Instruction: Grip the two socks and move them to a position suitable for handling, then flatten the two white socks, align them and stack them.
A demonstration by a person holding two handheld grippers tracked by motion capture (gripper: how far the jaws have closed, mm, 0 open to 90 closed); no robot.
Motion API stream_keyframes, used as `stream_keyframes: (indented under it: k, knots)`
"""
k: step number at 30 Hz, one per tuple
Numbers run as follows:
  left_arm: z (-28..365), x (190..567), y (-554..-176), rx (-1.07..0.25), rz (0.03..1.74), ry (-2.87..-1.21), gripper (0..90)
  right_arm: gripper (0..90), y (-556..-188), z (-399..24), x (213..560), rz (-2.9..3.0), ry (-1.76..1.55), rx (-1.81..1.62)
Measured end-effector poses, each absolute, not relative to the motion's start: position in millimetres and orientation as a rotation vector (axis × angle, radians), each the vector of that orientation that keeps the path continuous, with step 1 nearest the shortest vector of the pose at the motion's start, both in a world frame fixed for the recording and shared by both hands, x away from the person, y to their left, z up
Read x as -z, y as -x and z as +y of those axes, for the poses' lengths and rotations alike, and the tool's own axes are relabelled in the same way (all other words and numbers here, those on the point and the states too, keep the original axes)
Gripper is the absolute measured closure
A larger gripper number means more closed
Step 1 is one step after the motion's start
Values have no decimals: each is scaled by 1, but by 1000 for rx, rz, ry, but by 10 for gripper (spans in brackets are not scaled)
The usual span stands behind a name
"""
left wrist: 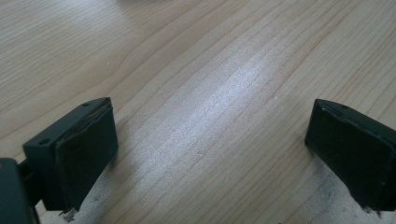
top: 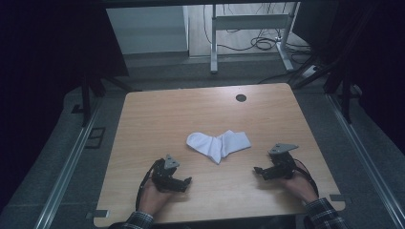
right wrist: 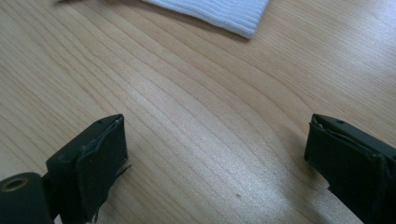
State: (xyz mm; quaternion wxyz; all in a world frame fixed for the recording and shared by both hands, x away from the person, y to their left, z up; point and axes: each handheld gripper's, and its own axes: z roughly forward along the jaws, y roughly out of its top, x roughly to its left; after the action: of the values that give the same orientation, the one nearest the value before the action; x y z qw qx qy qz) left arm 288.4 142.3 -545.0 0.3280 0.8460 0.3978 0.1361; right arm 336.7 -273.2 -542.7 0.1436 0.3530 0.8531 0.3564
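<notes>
A pair of white socks (top: pixel 218 145) lies crossed in a V shape near the middle of the wooden table (top: pixel 157 114). My left gripper (top: pixel 187 182) rests low on the table near the front edge, to the left of and nearer than the socks, open with nothing but bare wood between its jaws (left wrist: pixel 210 140). My right gripper (top: pixel 258 171) sits at the front right, pointing left toward the socks, also open and empty. In the right gripper view a ribbed white sock edge (right wrist: pixel 219 13) lies ahead of my open right gripper (right wrist: pixel 217 158).
A dark round hole (top: pixel 241 98) is set in the tabletop near its far edge. Beyond the table stand a white desk frame (top: pixel 248 28) and floor cables (top: pixel 260 44). Metal rails (top: pixel 71 162) run along both sides of the table. Plaid sleeves enter from below.
</notes>
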Motion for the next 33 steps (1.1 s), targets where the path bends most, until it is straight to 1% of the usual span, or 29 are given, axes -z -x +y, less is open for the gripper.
stream_keyframes:
  k: [22,33]
  knots:
    - [141,545,-289,-351,1037,-2224,0,49,-337,-271,542,2455,-1040,-1010]
    - [141,545,-289,-350,1037,-2222,0,63,-339,-269,538,2489,-1053,-981]
